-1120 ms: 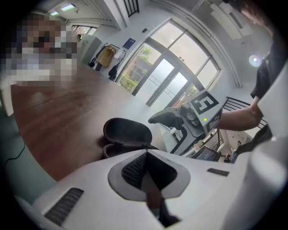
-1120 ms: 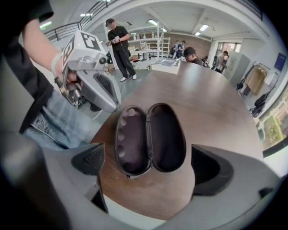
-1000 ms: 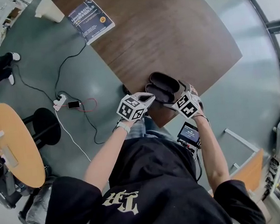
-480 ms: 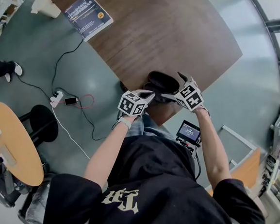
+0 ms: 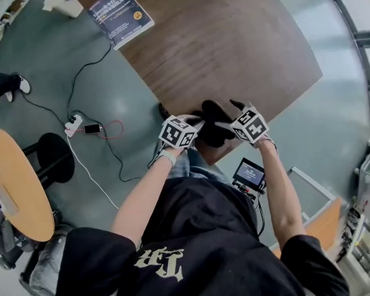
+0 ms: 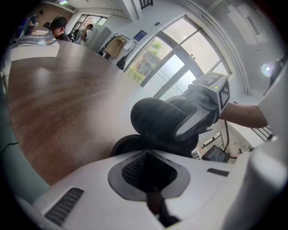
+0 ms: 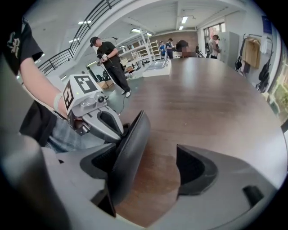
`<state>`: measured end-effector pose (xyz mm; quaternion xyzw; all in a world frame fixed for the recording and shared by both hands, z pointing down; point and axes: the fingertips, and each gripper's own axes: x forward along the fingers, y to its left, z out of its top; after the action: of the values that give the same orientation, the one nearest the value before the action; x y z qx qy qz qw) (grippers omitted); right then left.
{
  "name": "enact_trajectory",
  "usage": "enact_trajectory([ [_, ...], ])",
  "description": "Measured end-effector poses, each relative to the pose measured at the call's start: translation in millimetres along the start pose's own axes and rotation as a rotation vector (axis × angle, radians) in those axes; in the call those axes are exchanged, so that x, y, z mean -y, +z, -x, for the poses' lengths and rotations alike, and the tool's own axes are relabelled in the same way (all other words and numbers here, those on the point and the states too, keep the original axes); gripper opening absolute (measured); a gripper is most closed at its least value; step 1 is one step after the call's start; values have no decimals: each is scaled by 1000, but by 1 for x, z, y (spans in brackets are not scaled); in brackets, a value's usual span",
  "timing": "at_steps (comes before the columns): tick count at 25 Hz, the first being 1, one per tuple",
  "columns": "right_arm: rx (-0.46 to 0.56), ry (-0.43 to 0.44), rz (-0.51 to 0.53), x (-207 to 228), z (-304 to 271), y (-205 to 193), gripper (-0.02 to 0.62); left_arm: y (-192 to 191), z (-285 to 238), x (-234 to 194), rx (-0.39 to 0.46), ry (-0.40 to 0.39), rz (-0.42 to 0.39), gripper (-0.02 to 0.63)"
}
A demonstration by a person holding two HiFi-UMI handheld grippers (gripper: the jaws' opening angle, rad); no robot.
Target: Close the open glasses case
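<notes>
Glasses case (image 5: pixel 216 121) sits at the near table (image 5: pixel 227 37) edge, lid (image 7: pixel 129 150) half raised. Your right tongs (image 7: pixel 150 173) stand spread and have just been closing, the lid between them leaning on one pad (image 7: pixel 95 164). Your left tongs (image 6: pixel 147 167) are pressed together, empty, beside the base (image 6: pixel 126 144). Brace there; push the lid down evenly.

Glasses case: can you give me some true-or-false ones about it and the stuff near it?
1. The case is black. True.
2. The case sits in the middle of the table. False: it sits at the table's near edge.
3. A book lies on the table. True.
4. The right tool is squeezed shut on nothing. False: its jaws stand apart, have just been closing, and the lid is between them.
5. The case is fully closed. False: the lid stands partly raised.
</notes>
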<state>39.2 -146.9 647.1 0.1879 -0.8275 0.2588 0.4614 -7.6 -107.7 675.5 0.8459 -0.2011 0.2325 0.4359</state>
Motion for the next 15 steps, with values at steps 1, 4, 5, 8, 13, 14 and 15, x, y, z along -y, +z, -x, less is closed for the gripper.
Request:
enact_trajectory([
  [1,-5,8,-6,-2,-1,-1,400,0,0,-2,-4,9,0,6],
  [4,-8,28,-37,-8,0,-3,265,0,-3,-2,-17,32,-13,6],
  [5,-7,34,-48,-10,1,-3,229,0,-4,-2,-26,42,-16,6],
  [8,-4,38,-57,-17,3,-3,178,-2,-6,-4,-68,83,-5,6],
  [13,24,20,-46,-27,12,1,153,-4,-10,-5,-182,160,-9,6],
  [14,32,20,-49,-30,14,2,153,-4,-10,-5,-190,166,-8,6],
  [15,39,19,-53,-33,16,3,153,-4,-10,-4,-189,167,-5,6],
])
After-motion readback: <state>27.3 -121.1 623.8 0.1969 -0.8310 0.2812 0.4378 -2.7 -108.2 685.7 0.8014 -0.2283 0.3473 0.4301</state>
